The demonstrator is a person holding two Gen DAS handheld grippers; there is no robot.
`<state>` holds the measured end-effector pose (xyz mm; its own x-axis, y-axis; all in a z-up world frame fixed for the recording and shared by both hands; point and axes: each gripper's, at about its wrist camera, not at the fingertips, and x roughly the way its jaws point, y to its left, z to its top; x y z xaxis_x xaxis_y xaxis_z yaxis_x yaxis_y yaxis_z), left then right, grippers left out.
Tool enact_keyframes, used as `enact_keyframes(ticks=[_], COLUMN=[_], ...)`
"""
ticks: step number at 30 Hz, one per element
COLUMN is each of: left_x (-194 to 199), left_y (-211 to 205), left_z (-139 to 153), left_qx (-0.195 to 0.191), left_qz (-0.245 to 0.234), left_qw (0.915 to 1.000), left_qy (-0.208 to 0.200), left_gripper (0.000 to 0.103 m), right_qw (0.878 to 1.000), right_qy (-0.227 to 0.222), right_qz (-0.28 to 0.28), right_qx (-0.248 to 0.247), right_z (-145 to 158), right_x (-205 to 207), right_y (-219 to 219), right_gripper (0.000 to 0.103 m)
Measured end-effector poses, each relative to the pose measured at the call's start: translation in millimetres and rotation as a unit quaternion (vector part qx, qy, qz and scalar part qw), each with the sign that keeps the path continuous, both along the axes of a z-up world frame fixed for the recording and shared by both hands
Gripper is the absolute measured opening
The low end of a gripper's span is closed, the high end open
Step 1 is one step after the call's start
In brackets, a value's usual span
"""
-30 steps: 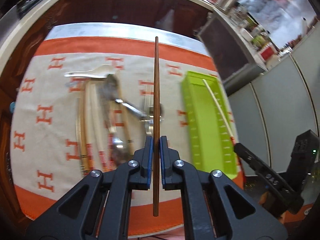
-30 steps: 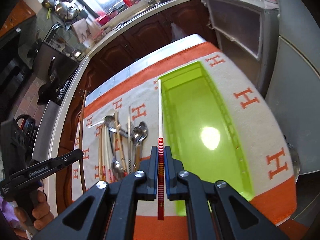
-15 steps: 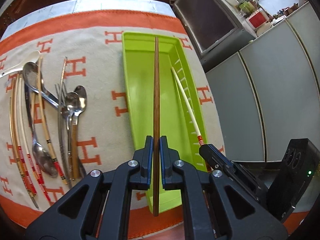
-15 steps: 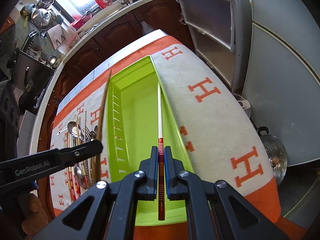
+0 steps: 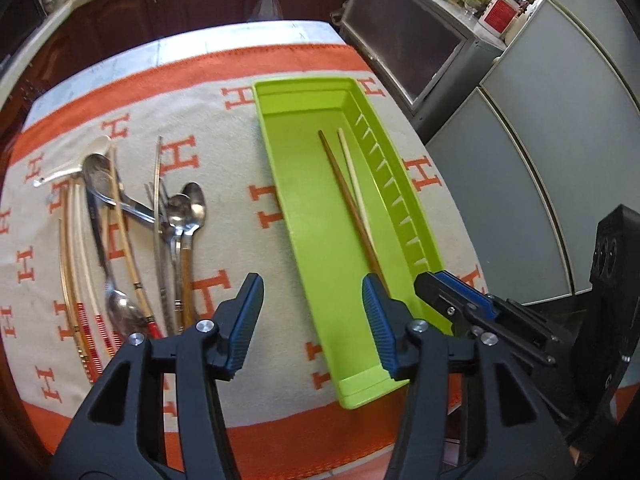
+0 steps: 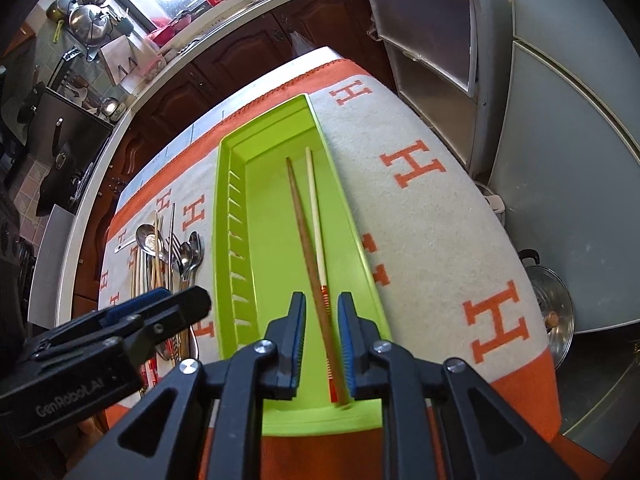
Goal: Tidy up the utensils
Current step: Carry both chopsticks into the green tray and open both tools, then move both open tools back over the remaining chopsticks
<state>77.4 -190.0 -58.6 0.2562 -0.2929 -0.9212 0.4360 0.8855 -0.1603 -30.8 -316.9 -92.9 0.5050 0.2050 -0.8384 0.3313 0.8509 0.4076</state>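
Kitchen counters and dark cabinets behind; orange-and-cream cloth (image 5: 332, 60) spread over the table. Green tray (image 5: 280, 168) lying lengthwise on the cloth, at 1 o'clock in the left view. Inside it, brown chopstick (image 6: 304, 232) and white chopstick (image 6: 316, 216), side by side toward the tray's right wall, crossing near their thick ends. White one pale with a red-striped handle end, brown one plain wood, both thin and tapered. Left gripper (image 5: 312, 312) spread wide, holding nothing, hovering near the tray's near-left edge. Right gripper (image 6: 322, 336) parted, straddling both handle ends without pinching either. Loose pile (image 5: 132, 232) of spoons, forks and more chopsticks on the cloth at 10 o'clock from the left gripper, overlapping and tangled.

Likely trouble: right fingers lifting out at an angle could snag the crossed handles and flick a stick over the low wall. Reaching into the pile, a pinch could catch two overlapping pieces at once and drag a neighbour off the cloth
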Motion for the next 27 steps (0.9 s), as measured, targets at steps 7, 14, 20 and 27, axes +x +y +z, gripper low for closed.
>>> enact_keyframes(ticks=[7, 14, 20, 27], left_x=[-19, -29, -33, -41], left_y=[35, 82, 135, 174], left_z=[12, 14, 15, 6], left_qx=[0.007, 0.009, -0.011, -0.005], left_qz=[0.007, 0.039, 0.098, 0.11], left_qw=[0.9992, 0.9962, 0.9917, 0.9909], left_qy=[-0.038, -0.077, -0.082, -0.077], left_gripper=[0.049, 0.048, 0.048, 0.048], right_qw=[1.0, 1.0, 0.999, 0.997], right_qy=[0.003, 0.007, 0.003, -0.004], right_qz=[0.017, 0.025, 0.037, 0.066], right_qx=[-0.007, -0.014, -0.02, -0.034], right_z=[-1, 0, 8, 18], right_x=[-10, -13, -13, -7], right_y=[14, 23, 36, 61], right_gripper=[0.016, 0.016, 0.017, 0.026])
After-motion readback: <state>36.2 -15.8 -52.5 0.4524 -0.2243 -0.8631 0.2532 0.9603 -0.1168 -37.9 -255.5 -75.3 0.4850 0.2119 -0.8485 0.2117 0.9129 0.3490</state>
